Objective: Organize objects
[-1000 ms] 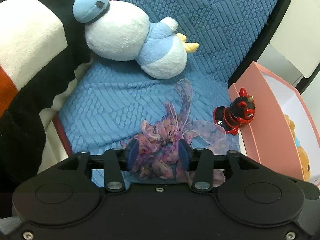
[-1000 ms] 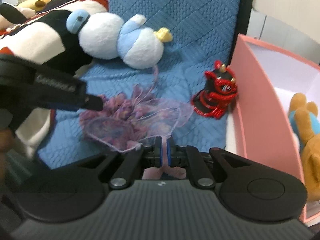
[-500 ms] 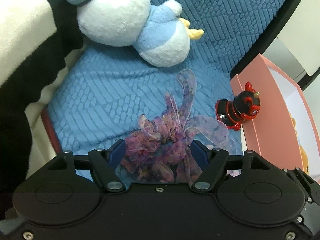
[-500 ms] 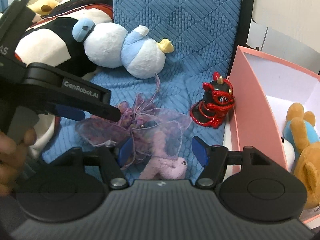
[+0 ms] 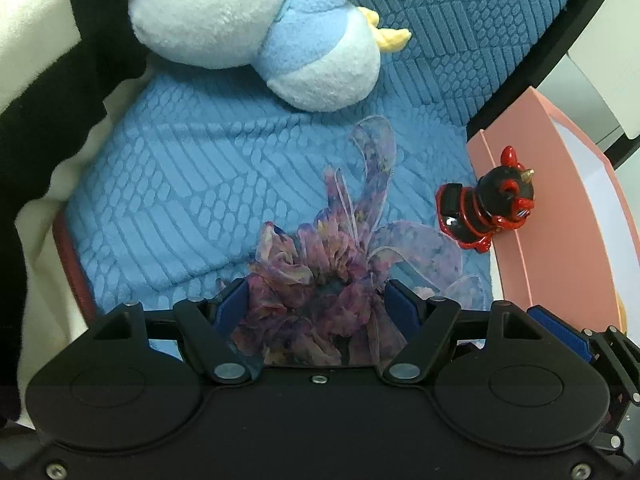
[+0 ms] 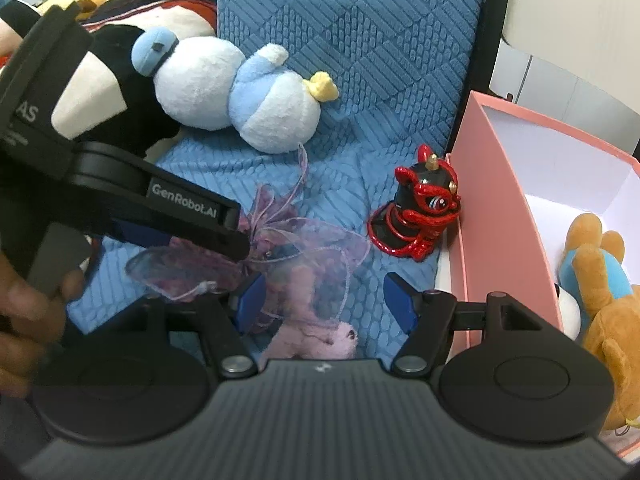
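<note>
Left tool (image 5: 316, 300) stood wide, the purple gauze scrunchie (image 5: 316, 280) bunched between its pads, ribbons trailing away toward the duck plush (image 5: 256, 32). Right tool (image 6: 324, 300) gaped over a sheer pouch (image 6: 312, 264). Red figurine (image 6: 420, 216) leaned against the pink box (image 6: 496, 216), bear plush (image 6: 600, 280) inside.

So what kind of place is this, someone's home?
Probably a home, a sofa or bed corner: a blue quilted cushion, a striped blanket, and a plush duck beside a pink box.

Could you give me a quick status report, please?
Left gripper open around scrunchie. Right gripper open over pink plush. Box beside, unobstructed.
</note>
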`<state>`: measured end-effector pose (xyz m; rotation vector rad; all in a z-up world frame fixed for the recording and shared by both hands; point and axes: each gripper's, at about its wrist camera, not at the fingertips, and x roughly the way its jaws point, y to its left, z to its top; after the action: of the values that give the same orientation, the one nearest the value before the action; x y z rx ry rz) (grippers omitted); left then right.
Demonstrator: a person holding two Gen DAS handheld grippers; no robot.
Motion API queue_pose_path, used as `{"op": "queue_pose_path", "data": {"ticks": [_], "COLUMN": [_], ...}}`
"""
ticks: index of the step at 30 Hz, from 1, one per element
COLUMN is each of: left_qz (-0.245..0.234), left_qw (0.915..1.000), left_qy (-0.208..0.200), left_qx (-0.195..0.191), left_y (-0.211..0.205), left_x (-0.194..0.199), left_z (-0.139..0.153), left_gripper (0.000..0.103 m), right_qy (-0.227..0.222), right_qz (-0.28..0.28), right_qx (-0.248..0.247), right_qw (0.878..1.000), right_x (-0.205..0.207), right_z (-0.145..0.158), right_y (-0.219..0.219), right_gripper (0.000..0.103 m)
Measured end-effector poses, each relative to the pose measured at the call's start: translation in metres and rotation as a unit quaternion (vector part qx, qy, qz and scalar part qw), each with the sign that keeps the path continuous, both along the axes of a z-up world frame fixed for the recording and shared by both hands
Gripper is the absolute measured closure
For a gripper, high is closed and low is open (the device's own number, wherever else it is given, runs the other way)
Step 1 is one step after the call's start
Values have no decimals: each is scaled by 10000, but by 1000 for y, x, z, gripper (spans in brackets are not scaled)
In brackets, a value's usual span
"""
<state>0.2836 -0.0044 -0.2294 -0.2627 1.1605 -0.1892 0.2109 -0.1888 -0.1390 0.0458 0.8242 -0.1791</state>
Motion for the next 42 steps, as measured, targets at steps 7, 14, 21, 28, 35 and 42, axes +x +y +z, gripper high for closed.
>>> {"op": "queue_pose_path", "data": {"ticks": [7,14,21,28,35,42], "left_qz": [-126,-134,82,414,337,384], "left_qw": [9990,9929,9959,9971,9979,9986], "left_qy": [-90,-298,-310,-272,-305,-322], "left_qx": [424,1143,851,578,466,182], "left_y": [-16,-23,-4,17,13,15], "left_x": [1,-1,-2,0,-5,-12], "left_z": [-7,-11,-3,2,6,12], "left_gripper": [37,86,95,95,95,95], "right_qy": [147,129,3,334,672,533], "right_qz": [-6,63,95,-57,-322,-595], "right_qx": [98,255,339,166,307,505], "right_qw": [9998,9996,9994,9993,9967,9955], "right_x": [3,2,-3,1,6,4], "right_z": [-6,-6,-2,-15,-37,-34], "right_y": [-6,-7,-5,-3,-5,-10], "right_gripper": [36,36,36,36,38,53]}}
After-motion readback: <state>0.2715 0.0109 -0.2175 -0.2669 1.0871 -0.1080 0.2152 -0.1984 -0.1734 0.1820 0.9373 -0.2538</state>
